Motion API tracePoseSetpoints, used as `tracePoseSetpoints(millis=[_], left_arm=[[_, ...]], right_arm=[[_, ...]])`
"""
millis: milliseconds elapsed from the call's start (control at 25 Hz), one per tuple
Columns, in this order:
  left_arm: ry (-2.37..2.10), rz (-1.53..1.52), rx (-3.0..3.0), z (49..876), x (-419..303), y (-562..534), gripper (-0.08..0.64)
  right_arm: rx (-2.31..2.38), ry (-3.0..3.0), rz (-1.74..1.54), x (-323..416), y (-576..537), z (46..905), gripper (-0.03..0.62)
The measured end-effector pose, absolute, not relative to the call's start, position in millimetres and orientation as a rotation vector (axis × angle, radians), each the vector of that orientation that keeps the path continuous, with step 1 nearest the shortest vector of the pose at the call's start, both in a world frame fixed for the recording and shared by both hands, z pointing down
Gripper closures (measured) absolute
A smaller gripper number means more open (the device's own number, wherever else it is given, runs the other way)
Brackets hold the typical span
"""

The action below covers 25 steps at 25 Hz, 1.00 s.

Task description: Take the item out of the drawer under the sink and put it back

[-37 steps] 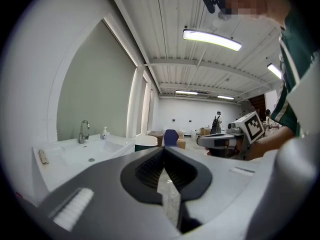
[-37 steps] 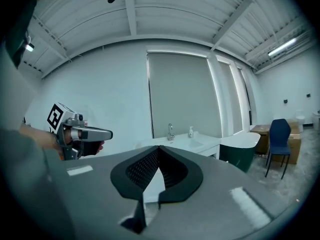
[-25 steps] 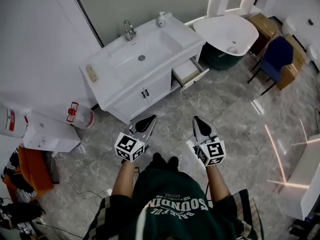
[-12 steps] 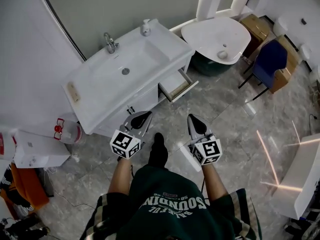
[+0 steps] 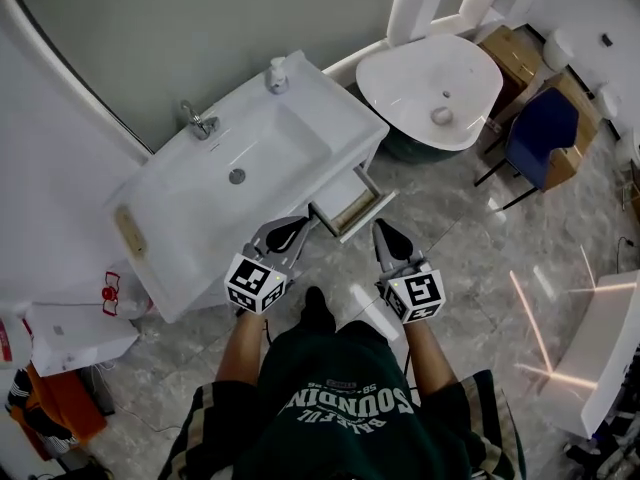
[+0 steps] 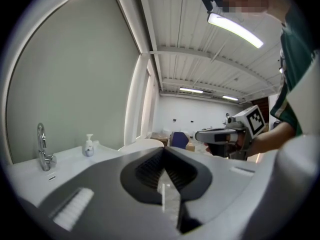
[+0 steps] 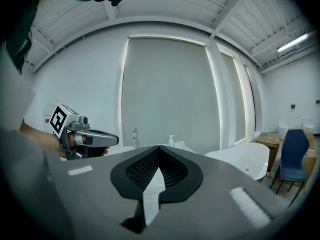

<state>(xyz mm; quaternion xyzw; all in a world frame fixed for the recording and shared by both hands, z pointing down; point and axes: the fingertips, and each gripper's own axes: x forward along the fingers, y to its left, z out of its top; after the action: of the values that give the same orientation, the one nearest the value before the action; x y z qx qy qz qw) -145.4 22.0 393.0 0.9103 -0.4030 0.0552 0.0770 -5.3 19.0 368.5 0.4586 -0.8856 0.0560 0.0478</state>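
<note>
**Both jaws shut and empty before the open drawer**

A grey marbled floor (image 5: 470,258) filled the head view; on it stood a white sink cabinet (image 5: 180,238) set against a pale wall, with a white bathtub (image 5: 420,68) just beyond its right end; a blue chair (image 5: 530,138) stood farther right, beside cardboard boxes (image 5: 515,48). The person, in a dark green shirt (image 5: 340,398), faced the cabinet's right end.

The drawer (image 5: 350,208) under the sink stood pulled out at that right end, just ahead of the two grippers and between their lines; what lay inside it could not be made out.

The left gripper (image 5: 290,230) pointed at the cabinet front beside the drawer, its jaws pressed together with nothing between them; the right gripper (image 5: 385,233) was level with it, apart from it, its jaws likewise closed and empty.

On the sink top, a chrome tap (image 5: 198,121) rose behind the basin; a small soap bottle (image 5: 276,72) stood at the back corner, near the bathtub.
</note>
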Motion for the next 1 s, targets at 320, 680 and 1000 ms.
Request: tracePoseSetpoints(millis=[320, 680, 1000], left_arm=[[-1.134, 0.198, 2.728, 404.8, -115.0, -39.4, 0.509], [-1.169, 0.231, 2.698, 404.1, -84.3, -78.6, 0.509], [-1.095, 0.364, 2.688, 440.6, -63.7, -103.3, 0.509]], right_arm=[[1.421, -2.670, 0.188, 15.2, -36.3, 374.6, 0.591], [1.348, -2.695, 0.242, 39.0, -80.0, 383.7, 0.591], [1.284, -2.686, 0.272, 46.3, -105.2, 411.4, 0.591]])
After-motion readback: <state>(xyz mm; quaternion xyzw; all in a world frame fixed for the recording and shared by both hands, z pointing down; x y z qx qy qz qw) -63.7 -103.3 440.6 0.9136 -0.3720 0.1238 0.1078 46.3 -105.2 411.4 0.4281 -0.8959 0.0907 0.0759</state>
